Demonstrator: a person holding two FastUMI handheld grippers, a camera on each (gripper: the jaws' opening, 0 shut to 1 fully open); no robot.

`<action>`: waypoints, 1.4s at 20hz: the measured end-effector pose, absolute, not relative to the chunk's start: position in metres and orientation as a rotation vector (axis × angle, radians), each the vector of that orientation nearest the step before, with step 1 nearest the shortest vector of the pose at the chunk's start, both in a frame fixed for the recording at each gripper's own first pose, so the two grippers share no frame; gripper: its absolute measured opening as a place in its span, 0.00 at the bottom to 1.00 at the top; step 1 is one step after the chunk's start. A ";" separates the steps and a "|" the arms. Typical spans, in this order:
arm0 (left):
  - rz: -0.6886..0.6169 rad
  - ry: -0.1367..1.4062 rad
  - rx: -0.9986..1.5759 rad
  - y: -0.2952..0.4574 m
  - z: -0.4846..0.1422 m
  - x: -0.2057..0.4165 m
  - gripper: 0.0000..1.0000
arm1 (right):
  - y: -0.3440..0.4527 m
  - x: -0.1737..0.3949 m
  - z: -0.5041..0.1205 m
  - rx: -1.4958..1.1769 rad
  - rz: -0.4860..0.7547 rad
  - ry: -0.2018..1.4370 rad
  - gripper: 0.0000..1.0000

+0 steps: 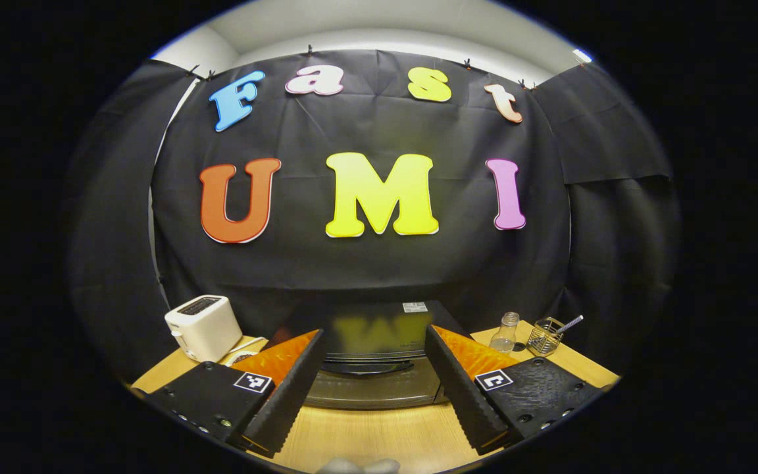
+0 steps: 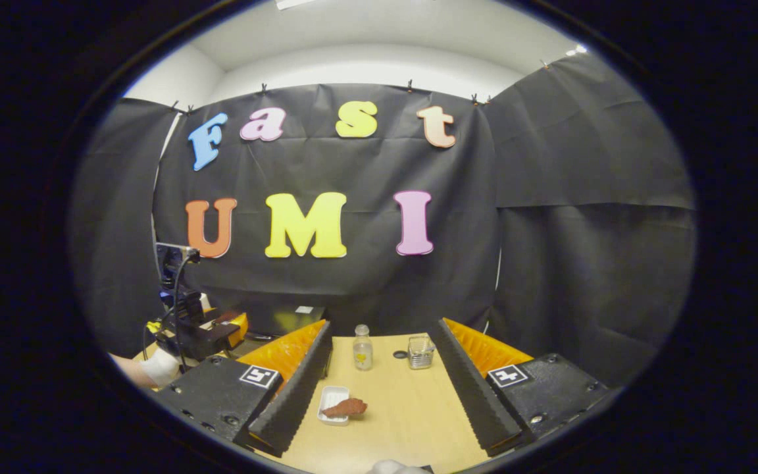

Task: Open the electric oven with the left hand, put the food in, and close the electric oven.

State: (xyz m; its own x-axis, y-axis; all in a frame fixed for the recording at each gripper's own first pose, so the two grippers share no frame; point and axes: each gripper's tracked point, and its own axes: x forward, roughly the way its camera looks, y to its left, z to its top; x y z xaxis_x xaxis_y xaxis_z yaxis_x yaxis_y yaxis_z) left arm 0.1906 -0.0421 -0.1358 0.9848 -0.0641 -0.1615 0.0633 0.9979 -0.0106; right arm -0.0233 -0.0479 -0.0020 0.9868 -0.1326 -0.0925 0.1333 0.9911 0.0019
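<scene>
My table is pale wood. On it stands the oven, the largest thing and my landmark: a dark, low box with a glossy top that mirrors the wall, a small pale label at its back right corner, a door of grey sheen facing me, and a dark curved handle along the door's upper edge. The door is closed. In the left gripper view the oven sits straight ahead, framed between the two fingers of my left gripper, whose jaws stand wide apart and grip nothing.

Left of the oven stands a white toaster, slot uppermost, with a white cord trailing beside it. Right of the oven, near the table's back edge, are a clear bottle and, just beside it, a small wire basket from which a thin rod leans out to the right.

In the right gripper view my right gripper hovers over bare table to the right of the oven, its jaws likewise spread and empty. Between its fingers, near the left one, lies a small white tray bearing the food, a flat reddish-brown piece of ragged outline that overhangs the tray's right edge. The tray lies in front of the bottle, off the oven's front right corner.
</scene>
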 end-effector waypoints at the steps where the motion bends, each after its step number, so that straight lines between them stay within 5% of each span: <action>1: -0.054 0.178 -0.004 -0.040 -0.144 0.199 0.96 | -0.051 -0.024 -0.003 0.003 -0.147 0.097 0.96; 10: -0.033 0.360 0.005 -0.025 -0.220 0.245 0.97 | -0.052 -0.014 -0.015 0.004 -0.182 0.136 1.00; 18: -0.072 0.355 -0.021 -0.022 -0.217 0.234 0.98 | -0.030 -0.003 -0.021 -0.005 -0.133 0.154 1.00; 21: -0.149 0.524 -0.111 -0.036 -0.266 0.207 0.98 | -0.023 -0.003 -0.023 -0.002 -0.118 0.154 1.00; 28: -0.089 0.387 -0.093 -0.020 -0.233 0.206 0.95 | -0.016 -0.005 -0.026 -0.016 -0.092 0.168 0.97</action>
State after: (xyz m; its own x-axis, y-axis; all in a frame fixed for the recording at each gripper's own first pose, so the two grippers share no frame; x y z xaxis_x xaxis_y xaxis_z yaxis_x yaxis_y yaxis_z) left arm 0.2057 -0.0197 -0.2327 0.9221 -0.1047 -0.3724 0.0693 0.9918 -0.1072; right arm -0.0052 -0.0158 -0.0263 0.9817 -0.0932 -0.1663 0.0905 0.9956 -0.0240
